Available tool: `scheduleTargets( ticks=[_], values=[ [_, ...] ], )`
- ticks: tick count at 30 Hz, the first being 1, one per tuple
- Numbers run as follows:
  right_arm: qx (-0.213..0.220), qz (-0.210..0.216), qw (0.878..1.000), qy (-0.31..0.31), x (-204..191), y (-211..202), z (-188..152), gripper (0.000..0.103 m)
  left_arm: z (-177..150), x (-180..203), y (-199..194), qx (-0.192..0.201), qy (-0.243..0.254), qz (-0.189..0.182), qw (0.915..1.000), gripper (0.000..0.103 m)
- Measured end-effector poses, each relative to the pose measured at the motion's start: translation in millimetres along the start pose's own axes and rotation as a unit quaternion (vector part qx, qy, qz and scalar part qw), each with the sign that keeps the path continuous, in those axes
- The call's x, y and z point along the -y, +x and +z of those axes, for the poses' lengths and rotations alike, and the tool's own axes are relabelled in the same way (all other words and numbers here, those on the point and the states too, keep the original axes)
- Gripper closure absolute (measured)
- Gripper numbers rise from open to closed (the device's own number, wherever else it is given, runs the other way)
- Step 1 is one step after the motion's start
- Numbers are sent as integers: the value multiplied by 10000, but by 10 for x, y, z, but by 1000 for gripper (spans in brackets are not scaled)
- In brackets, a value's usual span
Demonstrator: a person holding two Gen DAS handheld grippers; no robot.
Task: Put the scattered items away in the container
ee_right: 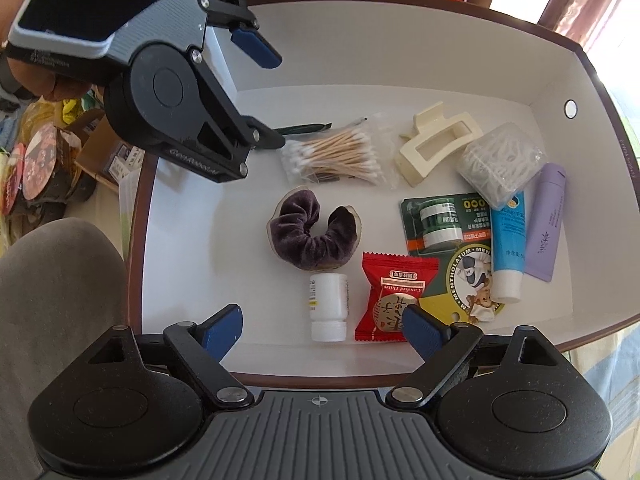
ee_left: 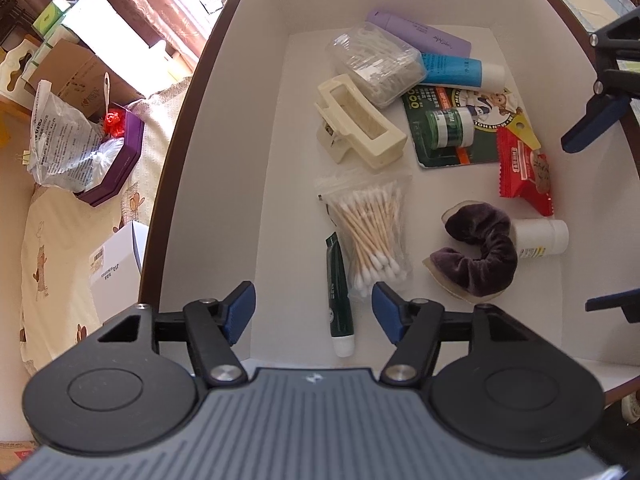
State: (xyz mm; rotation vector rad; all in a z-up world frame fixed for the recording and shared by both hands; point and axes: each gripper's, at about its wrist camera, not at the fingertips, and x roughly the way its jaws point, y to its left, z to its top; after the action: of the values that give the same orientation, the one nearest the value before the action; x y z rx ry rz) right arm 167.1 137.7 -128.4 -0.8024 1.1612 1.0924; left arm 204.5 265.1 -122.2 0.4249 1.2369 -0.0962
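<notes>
Looks like tidy-up is basically done, everything's sitting inside the white container [ee_right: 400, 40].

Left gripper [ee_left: 313, 307] and right gripper [ee_right: 320, 328] both spread, empty; dark green tube [ee_left: 339, 300] at the left gripper's 12 o'clock. Next: probably just back out.

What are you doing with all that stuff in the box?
A person is tidying small things into a white box using two hand-held grippers. Right now both the left gripper and the right gripper are open and holding nothing, hovering over the box. Inside already lie a bag of cotton swabs, a cream hair clip, a purple scrunchie, a red candy packet, a small white bottle and some tubes.
</notes>
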Motion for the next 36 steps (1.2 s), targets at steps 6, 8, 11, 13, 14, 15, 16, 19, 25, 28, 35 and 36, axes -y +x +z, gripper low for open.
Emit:
scheduleTargets(
  ticks=[6,8,11,13,14,15,16,19,25,28,35,36],
  values=[
    [168,-41,9998,131,-9,-94,-21,11,5,24,-43,17,-98,158,9998,40],
    [233,-99,9995,193,-5,-124,-31,11,9,23,-79,49,-152,214,9996,40],
    [374,-167,9985,359,14,-186,-53,11,19,19,-154,117,-267,288,9992,37],
    [499,-169,9974,481,25,-243,-73,11,25,20,-212,161,-352,307,9988,35],
    [569,-167,9967,546,30,-273,-85,11,28,22,-244,189,-390,308,9986,35],
    [628,-163,9960,615,40,-301,-97,11,29,28,-276,213,-425,313,9984,34],
    [672,-165,9953,679,46,-326,-108,11,30,38,-310,234,-457,327,9981,34],
    [832,-203,9927,845,67,-412,-145,11,30,73,-412,294,-540,347,9975,31],
    [1147,-335,9858,1182,78,-607,-232,11,13,175,-628,378,-705,319,9963,31],
    [1325,-382,9806,1394,81,-714,-299,11,2,217,-750,444,-852,289,9950,31],
    [1707,-414,9642,1987,53,-979,-497,11,-60,306,-1112,742,-1135,435,9898,22],
    [1756,-429,9616,2064,44,-1016,-525,11,-74,324,-1170,800,-1152,476,9890,19]
  ],
)
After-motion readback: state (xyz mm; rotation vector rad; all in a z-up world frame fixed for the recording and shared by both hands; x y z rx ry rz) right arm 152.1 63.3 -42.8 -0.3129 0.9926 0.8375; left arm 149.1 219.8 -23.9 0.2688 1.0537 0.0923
